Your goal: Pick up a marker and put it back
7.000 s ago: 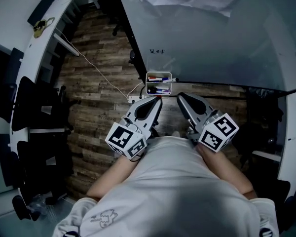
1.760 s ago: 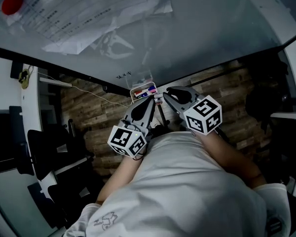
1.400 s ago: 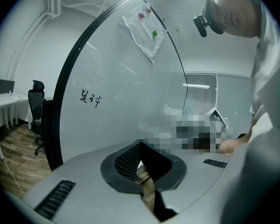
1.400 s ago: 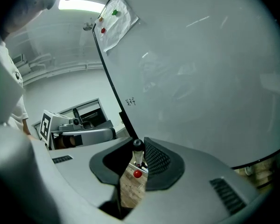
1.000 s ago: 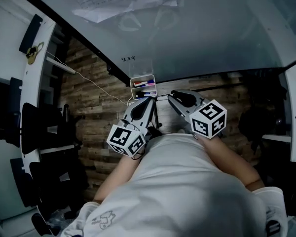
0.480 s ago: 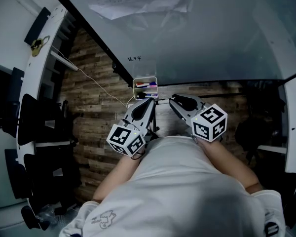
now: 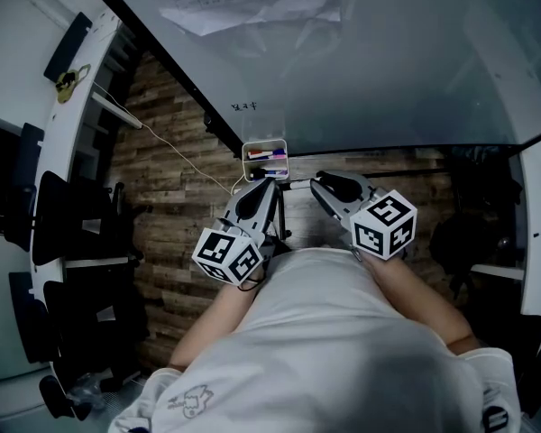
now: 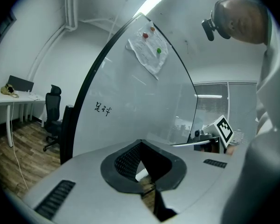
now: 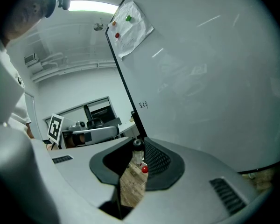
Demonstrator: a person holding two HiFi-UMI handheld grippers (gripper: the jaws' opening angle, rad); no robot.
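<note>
While the head view swung widely a couple of seconds ago, it has now settled, and over the last half second almost nothing moves. The marker tray [image 7: 265,143] sits at the same spot by the lower edge of the whiteboard [image 7: 379,70], and only the left gripper [image 7: 268,185] has shifted a touch. Both tools stay tucked against the person's torso, their tips near the tray but short of it, with the right gripper [image 7: 320,180] just beside the left.

The left gripper's own view shows its jaws meeting at the tips with nothing between them. The right gripper's jaws are likewise drawn together. Through the slot behind their tips a dark-capped marker [image 9: 137,148] and a red dot [image 9: 143,169] show. I judge these to lie beyond the jaws, not in their grip.

The markers [image 7: 269,157] lie in the tray, red and blue-purple ones visible. No reach is under way, so either the pick is yet to begin or the marker is already back. These views cannot settle which.
</note>
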